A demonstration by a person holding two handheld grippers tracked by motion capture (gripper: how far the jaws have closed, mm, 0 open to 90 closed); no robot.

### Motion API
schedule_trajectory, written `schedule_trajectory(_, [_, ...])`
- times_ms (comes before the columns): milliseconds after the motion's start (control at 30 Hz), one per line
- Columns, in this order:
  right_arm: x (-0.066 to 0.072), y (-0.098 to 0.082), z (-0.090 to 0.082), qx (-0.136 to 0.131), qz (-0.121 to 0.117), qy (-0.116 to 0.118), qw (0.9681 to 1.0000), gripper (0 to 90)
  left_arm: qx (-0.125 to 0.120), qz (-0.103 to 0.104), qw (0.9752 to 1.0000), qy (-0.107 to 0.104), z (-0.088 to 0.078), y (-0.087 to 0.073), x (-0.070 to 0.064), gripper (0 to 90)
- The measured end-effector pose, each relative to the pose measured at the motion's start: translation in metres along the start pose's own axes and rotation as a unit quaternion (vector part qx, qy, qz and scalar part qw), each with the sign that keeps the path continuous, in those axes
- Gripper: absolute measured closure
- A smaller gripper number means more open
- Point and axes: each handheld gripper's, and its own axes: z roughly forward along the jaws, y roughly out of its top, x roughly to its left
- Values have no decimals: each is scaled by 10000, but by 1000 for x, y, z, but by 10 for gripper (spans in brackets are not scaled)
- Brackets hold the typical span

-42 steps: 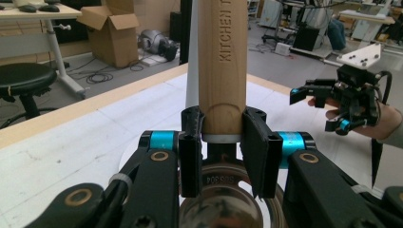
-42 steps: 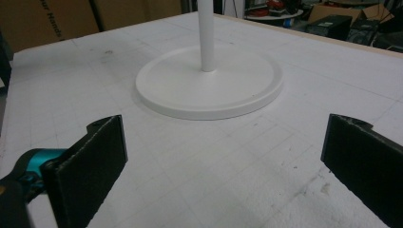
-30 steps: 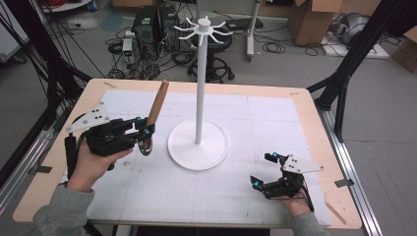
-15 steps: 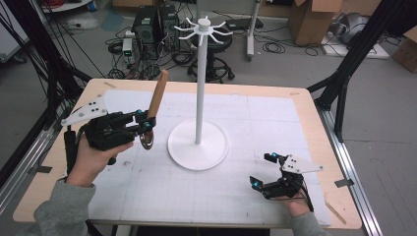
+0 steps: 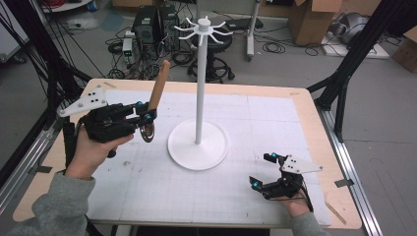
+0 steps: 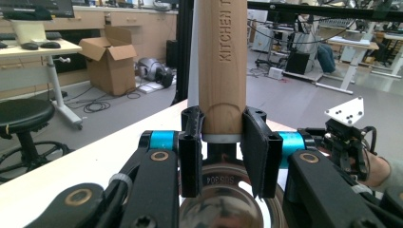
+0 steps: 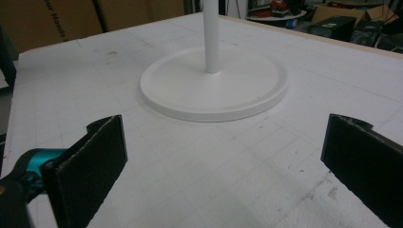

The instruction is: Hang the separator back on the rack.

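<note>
A kitchen utensil with a long wooden handle [image 5: 159, 86] and a round metal head [image 5: 146, 132] is held off the table, handle pointing up and away. My left gripper [image 5: 147, 116] is shut on it where the handle [image 6: 222, 61] meets the metal head [image 6: 223, 204], left of the white hook stand [image 5: 199, 88]. The stand's pole rises from a round base [image 5: 197, 145] to a ring of hooks at the top. Near the front right of the table my right gripper [image 5: 260, 169] is open with nothing between its jaws, facing the base [image 7: 214, 83].
A white gridded mat [image 5: 246, 118] covers the wooden table [image 5: 314, 128]. The person's hands and grey sleeves come in from the near edge. Cardboard boxes, cables and black frame legs stand on the floor beyond the table.
My left gripper has risen with the utensil, so the metal head hangs higher over the mat. The right gripper has stayed where it was.
</note>
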Motion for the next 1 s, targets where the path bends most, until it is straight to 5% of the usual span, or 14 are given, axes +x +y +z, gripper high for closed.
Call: schedule_trajectory(1000, [-1,0,-1,-13,25,11,10000,5,264,357,9990,99,6,39,0,695])
